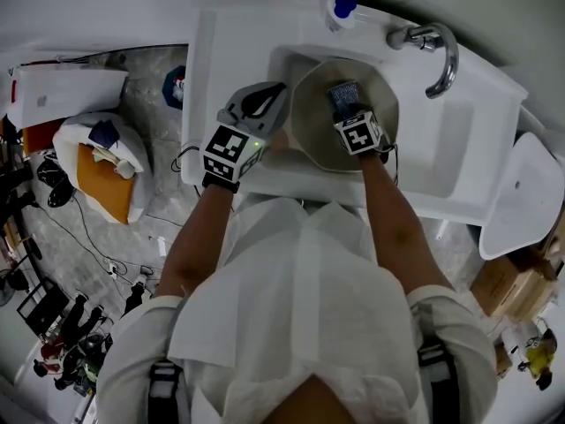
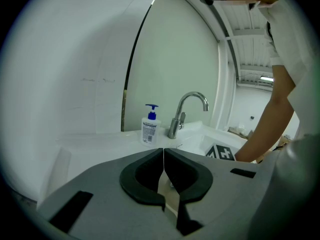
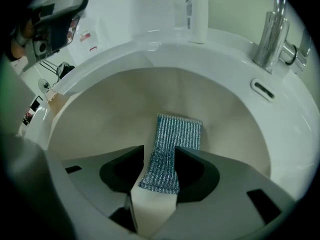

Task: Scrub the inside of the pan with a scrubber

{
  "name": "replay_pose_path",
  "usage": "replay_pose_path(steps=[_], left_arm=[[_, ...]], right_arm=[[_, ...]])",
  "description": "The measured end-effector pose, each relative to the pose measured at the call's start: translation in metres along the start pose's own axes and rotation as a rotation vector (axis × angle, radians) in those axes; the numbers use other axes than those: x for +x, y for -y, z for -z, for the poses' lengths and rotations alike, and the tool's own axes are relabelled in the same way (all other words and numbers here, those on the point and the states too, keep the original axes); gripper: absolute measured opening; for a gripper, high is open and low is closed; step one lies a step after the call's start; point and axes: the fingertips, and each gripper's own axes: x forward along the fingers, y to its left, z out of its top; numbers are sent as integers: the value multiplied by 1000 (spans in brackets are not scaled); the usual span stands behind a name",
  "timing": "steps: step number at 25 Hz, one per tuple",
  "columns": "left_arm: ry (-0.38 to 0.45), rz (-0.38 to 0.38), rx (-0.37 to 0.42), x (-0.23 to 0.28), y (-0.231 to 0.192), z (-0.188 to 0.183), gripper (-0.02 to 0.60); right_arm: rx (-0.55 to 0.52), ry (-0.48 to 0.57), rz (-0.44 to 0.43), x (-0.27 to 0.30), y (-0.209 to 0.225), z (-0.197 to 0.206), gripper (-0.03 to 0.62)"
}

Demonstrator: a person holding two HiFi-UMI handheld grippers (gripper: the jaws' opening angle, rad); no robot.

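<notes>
A beige pan (image 1: pixel 313 140) sits in the white sink (image 1: pixel 441 148). My right gripper (image 1: pixel 347 106) reaches down into it, shut on a silver-blue mesh scrubber (image 1: pixel 344 94). In the right gripper view the scrubber (image 3: pixel 172 139) is pinched between the jaws of the right gripper (image 3: pixel 159 151), and its far end lies against the pan's inner wall (image 3: pixel 100 119). My left gripper (image 1: pixel 265 95) hovers over the counter just left of the pan. Its tips meet in the left gripper view (image 2: pixel 163 151), with nothing seen between them.
A soap bottle with a blue pump (image 1: pixel 342 9) stands at the sink's back edge beside the chrome faucet (image 1: pixel 437 47). The faucet (image 3: pixel 272 31) arches over the basin's right side. A white and orange bag (image 1: pixel 97 166) and cables lie on the floor to the left.
</notes>
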Motion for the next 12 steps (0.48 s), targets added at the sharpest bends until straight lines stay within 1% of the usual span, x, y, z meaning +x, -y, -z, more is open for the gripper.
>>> replay_pose_path(steps=[2,4,6,9,12], left_arm=[[-3,2,0,1,-1,0,18],[-4,3,0,1,-1,0,18],[-4,4,0,2,-2,-1,18],[-8,6,0,3,-3,0,18],[-10,4,-1,2,-4,0,18]], right_arm=[[-21,-31,7,5,0,6,183],[-54,-46,17,7,1,9,160],[-76,-55,21,10,3,10,156],[-85,-70,24,12,6,10,145],[-89,-86,17,12,6,9,120]])
